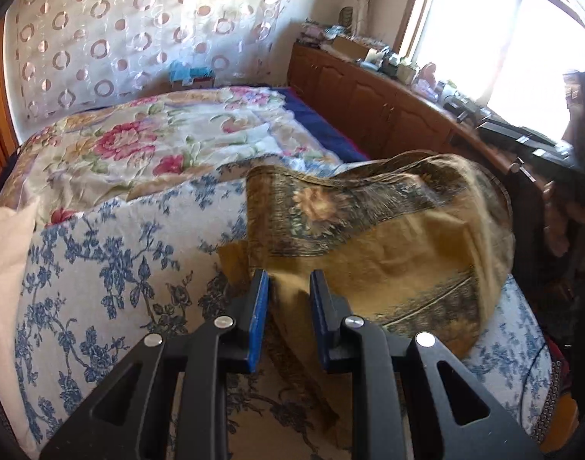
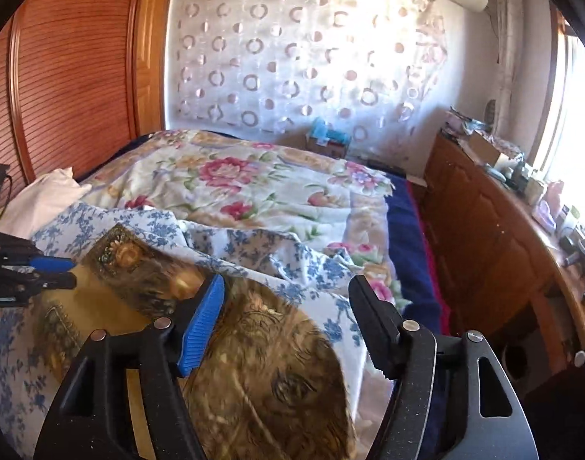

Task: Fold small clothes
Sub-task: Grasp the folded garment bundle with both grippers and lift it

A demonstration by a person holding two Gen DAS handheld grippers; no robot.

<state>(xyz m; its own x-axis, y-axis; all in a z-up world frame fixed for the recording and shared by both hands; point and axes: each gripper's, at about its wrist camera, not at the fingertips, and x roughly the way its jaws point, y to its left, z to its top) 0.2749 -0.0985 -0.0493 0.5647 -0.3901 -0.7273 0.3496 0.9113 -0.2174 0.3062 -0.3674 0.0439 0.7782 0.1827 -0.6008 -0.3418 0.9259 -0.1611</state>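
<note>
Mustard-gold patterned cloth (image 1: pixel 388 237), one piece, lies on a blue-and-white floral sheet (image 1: pixel 112 264) on the bed. Two grippers: the left gripper (image 1: pixel 288 287) pinches a fold of the cloth; the right gripper (image 2: pixel 288 299) hangs wide apart above it, gripping nothing.

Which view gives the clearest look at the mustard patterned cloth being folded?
The left wrist view: the mustard patterned cloth spreads ahead with its flower border readable, one edge between the left tongs. The right wrist view shows it partly hidden behind the open right tongs.
</note>
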